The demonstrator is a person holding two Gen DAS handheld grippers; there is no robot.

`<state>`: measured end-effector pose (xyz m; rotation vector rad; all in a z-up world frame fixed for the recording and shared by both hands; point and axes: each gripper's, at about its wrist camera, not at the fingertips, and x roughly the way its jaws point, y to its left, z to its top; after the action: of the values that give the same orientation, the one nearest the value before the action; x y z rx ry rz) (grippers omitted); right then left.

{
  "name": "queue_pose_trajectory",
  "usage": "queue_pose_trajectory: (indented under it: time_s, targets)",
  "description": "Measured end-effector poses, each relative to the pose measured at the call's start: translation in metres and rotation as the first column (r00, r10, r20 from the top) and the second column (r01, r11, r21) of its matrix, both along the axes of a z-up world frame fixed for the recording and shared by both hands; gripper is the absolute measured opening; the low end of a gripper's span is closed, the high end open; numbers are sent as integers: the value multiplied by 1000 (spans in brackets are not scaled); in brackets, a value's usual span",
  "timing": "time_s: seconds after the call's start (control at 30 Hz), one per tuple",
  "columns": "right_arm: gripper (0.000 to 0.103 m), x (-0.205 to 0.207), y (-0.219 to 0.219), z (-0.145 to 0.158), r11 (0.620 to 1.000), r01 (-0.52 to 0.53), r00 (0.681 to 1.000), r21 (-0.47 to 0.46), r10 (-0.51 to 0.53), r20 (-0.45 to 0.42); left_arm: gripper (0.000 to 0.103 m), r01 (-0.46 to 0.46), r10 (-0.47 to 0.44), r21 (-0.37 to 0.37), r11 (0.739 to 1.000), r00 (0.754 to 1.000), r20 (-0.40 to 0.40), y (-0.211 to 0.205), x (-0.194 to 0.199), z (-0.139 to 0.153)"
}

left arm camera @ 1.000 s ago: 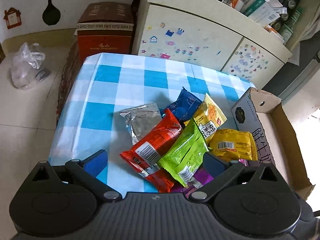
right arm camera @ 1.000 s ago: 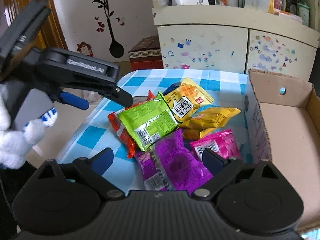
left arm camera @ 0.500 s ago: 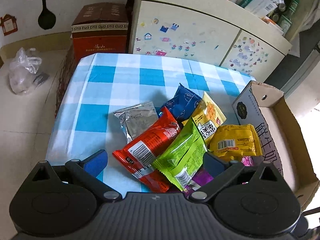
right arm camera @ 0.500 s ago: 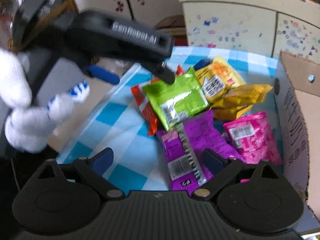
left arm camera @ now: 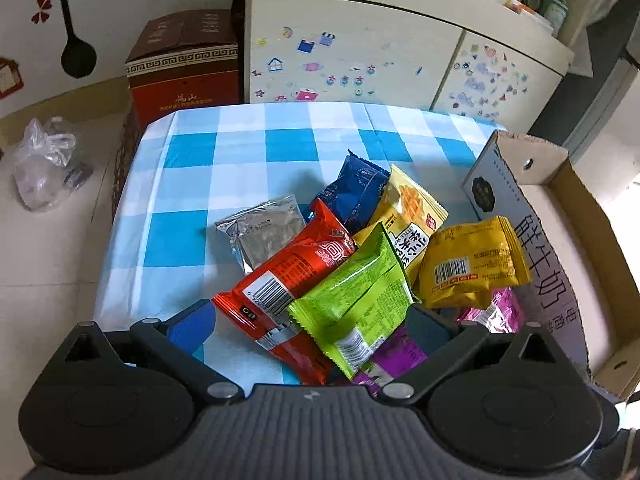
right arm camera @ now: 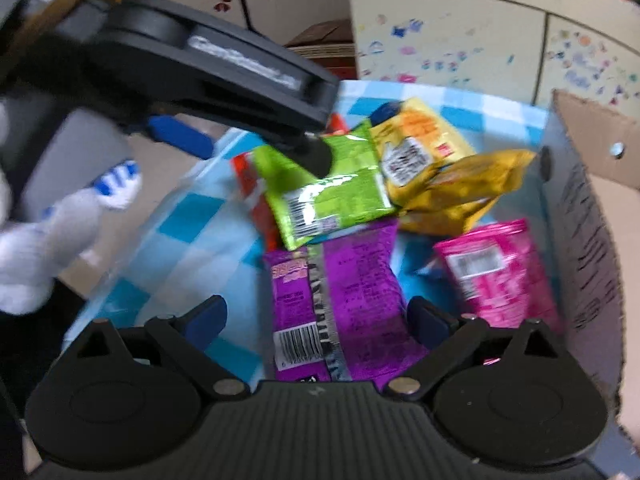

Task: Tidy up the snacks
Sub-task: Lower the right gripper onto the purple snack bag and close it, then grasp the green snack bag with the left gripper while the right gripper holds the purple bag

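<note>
A pile of snack packets lies on the blue checked tablecloth: silver, red, green, dark blue, yellow, orange-yellow, purple and pink. My left gripper is open, its jaws straddling the red and green packets. It also shows in the right wrist view just over the green packet. My right gripper is open, low over the purple packet.
An open cardboard box stands at the table's right side, also in the right wrist view. A cream cabinet stands behind the table. A red-brown carton and a plastic bag are on the floor at left.
My left gripper has come closer to the red and green packets. My right gripper has moved forward and down over the purple packet.
</note>
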<state>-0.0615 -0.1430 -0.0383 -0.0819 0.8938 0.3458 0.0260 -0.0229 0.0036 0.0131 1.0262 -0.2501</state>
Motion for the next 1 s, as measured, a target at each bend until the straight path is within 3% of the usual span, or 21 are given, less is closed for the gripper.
queue_pose_trajectory:
  time_s: [0.17,0.3,0.4,0.53,0.7,0.87,1.0]
  targets:
    - [96,4,2,-7,997,59,998,-53,-57,39,103,1,-2,29,1000,1000,9,-2,0,-2]
    - [96,5,11,-16,994,43,998,-105,-40,39,103,62,-65,58,996,997,40,-12,-5,-2]
    - [84,3,14,-22,982,54,998,-181,-49,27,103,125,-132,105,987,989,69,-21,-10,-6]
    - [71,0,-3,-10,986,123,992,-113,-126,-19,103,172,-181,129,977,981,64,-27,-12,-13]
    - [70,-12,-22,-2,970,231,967,-76,-238,-96,103,233,-250,162,959,963,99,-35,-19,-18]
    - [70,-29,-30,2,946,311,940,-89,-320,-121,103,301,-328,215,929,939,102,-44,-27,-25]
    - [70,-36,-35,3,930,355,920,-91,-365,-140,103,310,-331,214,926,941,68,-45,-27,-32]
